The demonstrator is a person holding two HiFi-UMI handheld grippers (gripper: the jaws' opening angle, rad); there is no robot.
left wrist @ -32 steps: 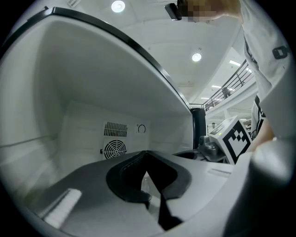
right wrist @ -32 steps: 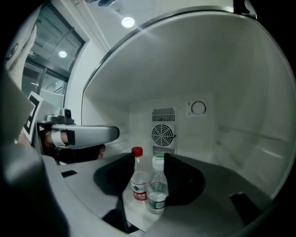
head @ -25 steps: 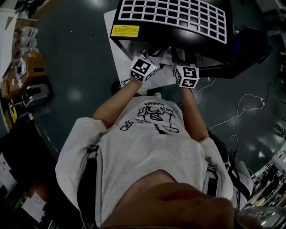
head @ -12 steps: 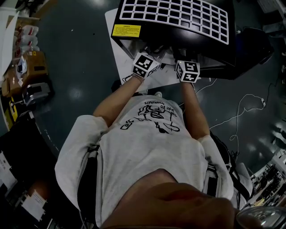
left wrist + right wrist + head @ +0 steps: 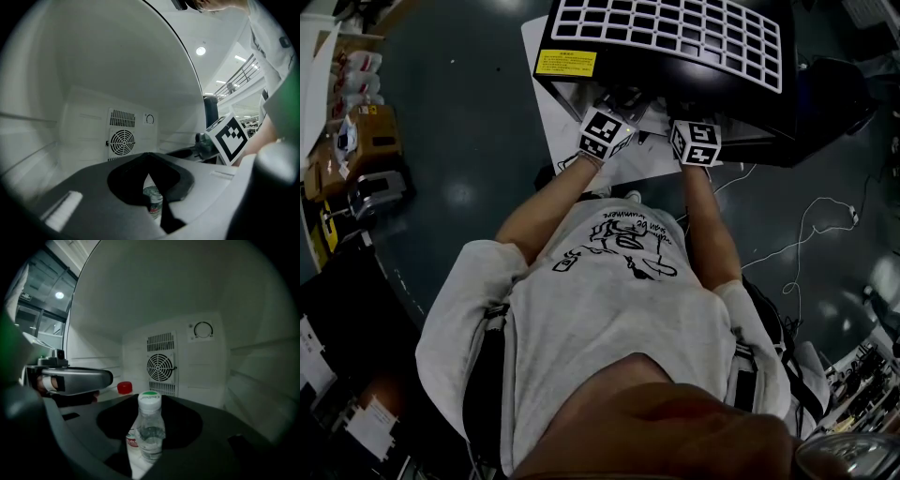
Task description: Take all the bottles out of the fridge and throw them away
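Taking bottles out of mini fridge (image 5: 741, 94) | just been closing right gripper (image 5: 149, 405), jaws apart, around upright water bottle (image 5: 150, 430) inside, seemingly not pressing | holding left gripper (image 5: 149, 158) pinched together, empty | next: finishing clamp, lifting bottle out.

Your right gripper (image 5: 150, 414) has its jaws apart with a clear bottle (image 5: 151, 434) standing upright between them. The jaws have just been closing. The bottle wears a white cap with a green top, and a red-marked label shows low on its left side. Beyond the claw and a little left lies a red cap (image 5: 124, 387). Straight ahead, past the jaws, a round fan grille (image 5: 161, 367) sits in the fridge's back wall (image 5: 140, 341), with a dial (image 5: 203, 329) above and to its right. Your left gripper (image 5: 75, 379) reaches in at the claw's left.
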